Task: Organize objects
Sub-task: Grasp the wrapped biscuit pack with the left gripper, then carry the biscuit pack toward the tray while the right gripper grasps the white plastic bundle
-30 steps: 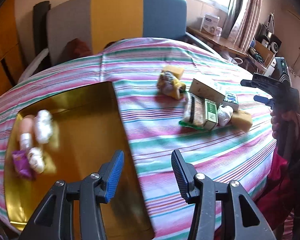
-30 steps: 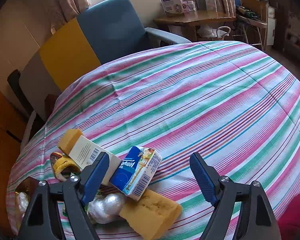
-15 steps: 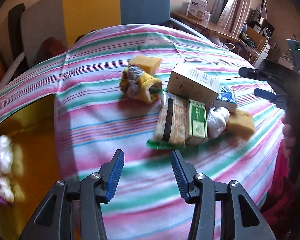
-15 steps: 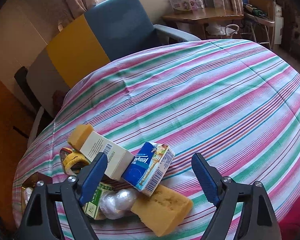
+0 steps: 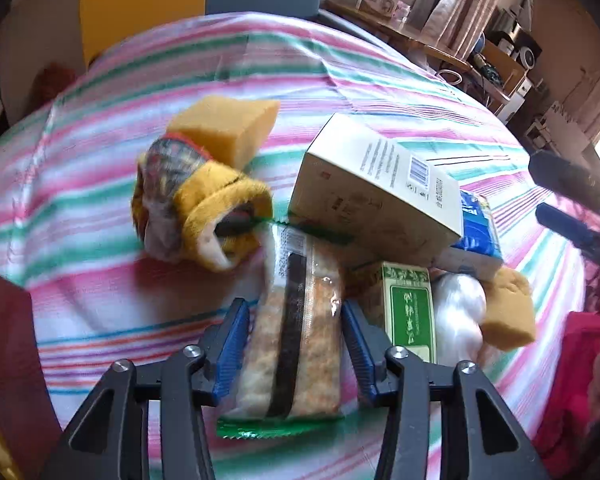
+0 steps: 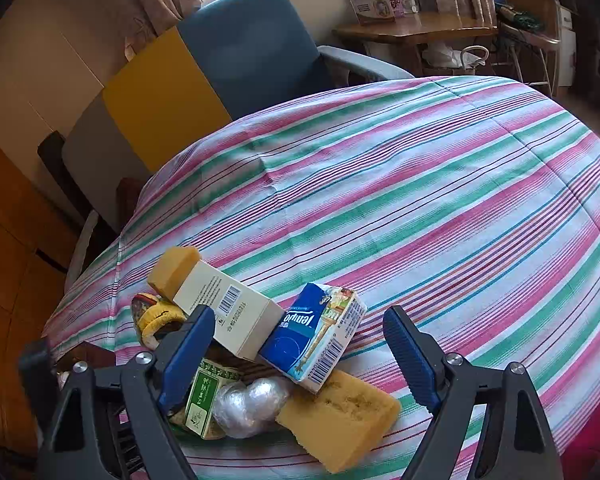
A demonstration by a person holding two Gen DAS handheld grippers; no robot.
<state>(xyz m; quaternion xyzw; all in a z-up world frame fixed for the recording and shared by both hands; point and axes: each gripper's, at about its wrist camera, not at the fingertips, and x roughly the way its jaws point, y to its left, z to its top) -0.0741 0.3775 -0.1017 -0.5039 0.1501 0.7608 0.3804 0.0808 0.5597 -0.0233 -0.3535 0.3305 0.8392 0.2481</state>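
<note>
Striped tablecloth [image 6: 440,184], pink, green and white, covers the whole table under both tools. Blue and yellow chair [image 6: 220,64] stands beyond the far edge, well ahead of both.

Left gripper [image 5: 296,344] points steeply down, jaws straddling the snack pack [image 5: 296,340], a long clear wrapper with green ends and a dark band down its middle. The jaws have just been closing; both blue pads sit against the pack's long sides, pinching it (contact looks firm, though the frame is a little blurred). The pack lies flat on the cloth, running away from the tool.

Ahead and right of the left fingers: cream box [image 5: 376,188], tilted, propped on the pile. Ahead and left: plush yellow toy [image 5: 204,208], with a yellow sponge [image 5: 224,128] just behind it. Just right of the right-hand finger: small green box [image 5: 410,312], then a foil-wrapped lump [image 5: 458,316], then a second sponge [image 5: 508,312] at the pile's edge. Blue tissue pack [image 5: 476,224] leans beneath the cream box.

Right gripper [image 6: 300,356] hangs above the same pile, jaws spread wide, nothing touched. The tissue pack sits between its fingers, lower down; the second sponge lies below that, nearest the tool.
</note>
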